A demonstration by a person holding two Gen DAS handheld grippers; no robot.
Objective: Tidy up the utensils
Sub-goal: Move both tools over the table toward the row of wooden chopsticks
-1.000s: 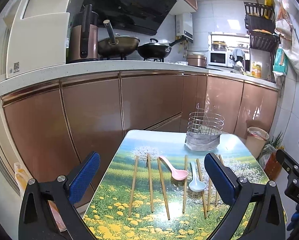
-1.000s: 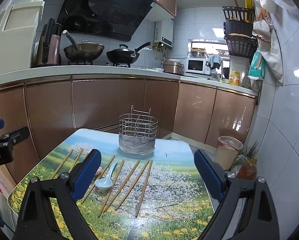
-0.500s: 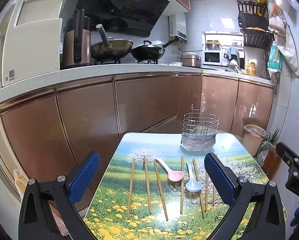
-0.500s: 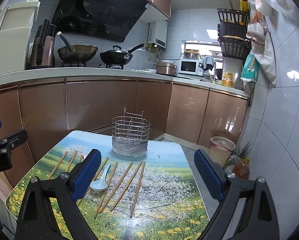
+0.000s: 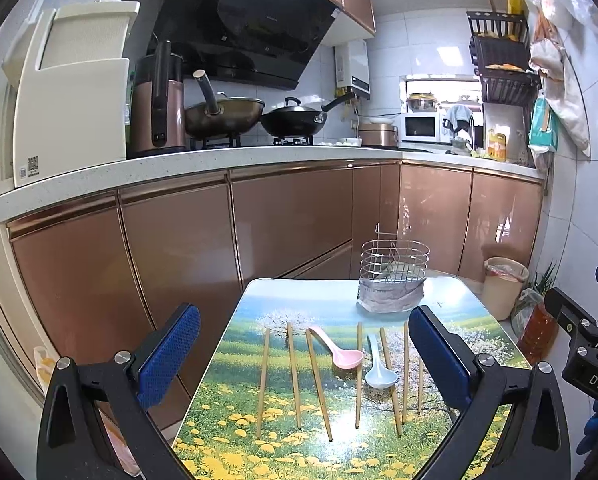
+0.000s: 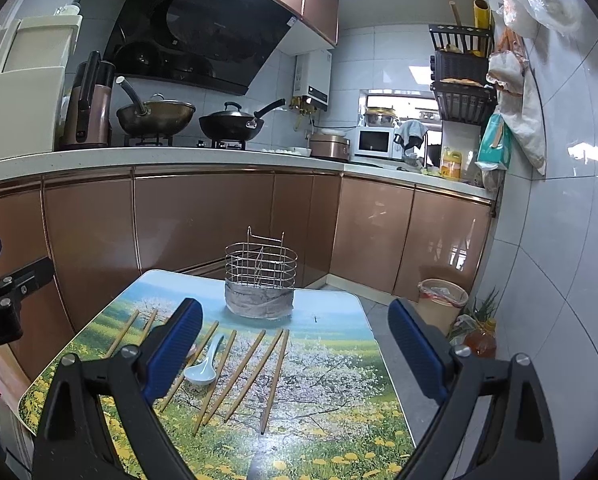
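Observation:
Several wooden chopsticks (image 5: 293,368) (image 6: 274,380) lie side by side on a small table with a flower-meadow print (image 5: 267,448) (image 6: 331,436). Among them lie a pink spoon (image 5: 339,353) and a light blue spoon (image 5: 379,372) (image 6: 203,368). A wire utensil holder (image 5: 393,276) (image 6: 261,278) wrapped in grey at its base stands at the table's far edge. My left gripper (image 5: 305,354) is open above the near end of the table, nothing between its fingers. My right gripper (image 6: 295,346) is open too, held over the chopsticks. The pink spoon is hidden in the right wrist view.
Brown kitchen cabinets (image 5: 291,216) run behind the table under a white counter with two woks (image 5: 291,120). A bin (image 5: 503,292) (image 6: 443,300) stands on the floor by the tiled right wall. The other gripper shows at the right edge (image 5: 587,356) and left edge (image 6: 3,300).
Both cameras have shifted slightly, so the table and holder sit a little lower and further left in view. The utensils have not moved and both grippers stay open.

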